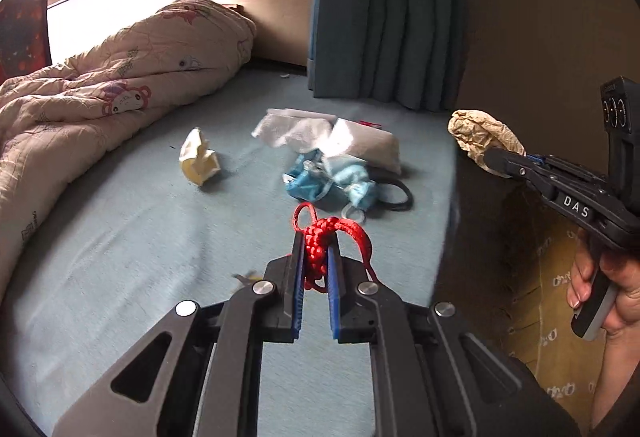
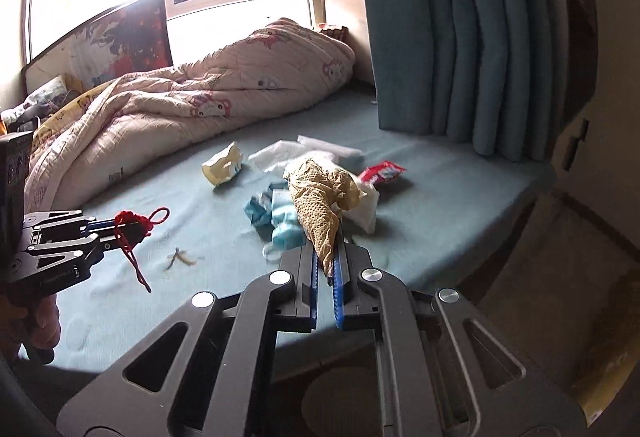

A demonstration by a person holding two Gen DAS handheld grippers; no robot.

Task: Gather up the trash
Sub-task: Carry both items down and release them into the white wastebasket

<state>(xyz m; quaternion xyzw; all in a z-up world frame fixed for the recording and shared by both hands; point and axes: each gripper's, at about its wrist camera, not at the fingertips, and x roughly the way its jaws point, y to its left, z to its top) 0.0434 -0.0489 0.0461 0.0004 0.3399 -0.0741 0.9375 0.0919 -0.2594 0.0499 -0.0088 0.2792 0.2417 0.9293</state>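
Note:
My left gripper is shut on a knotted red cord and holds it above the blue bed sheet; it also shows in the right wrist view at the left. My right gripper is shut on a crumpled brown paper wad, held off the bed's right edge in the left wrist view. On the sheet lie a yellow-white wrapper, white tissues, a blue face mask and a red snack packet.
A pink quilt is heaped at the left of the bed. A teal curtain hangs at the far right. A small yellowish scrap lies on the sheet. A black loop lies beside the mask.

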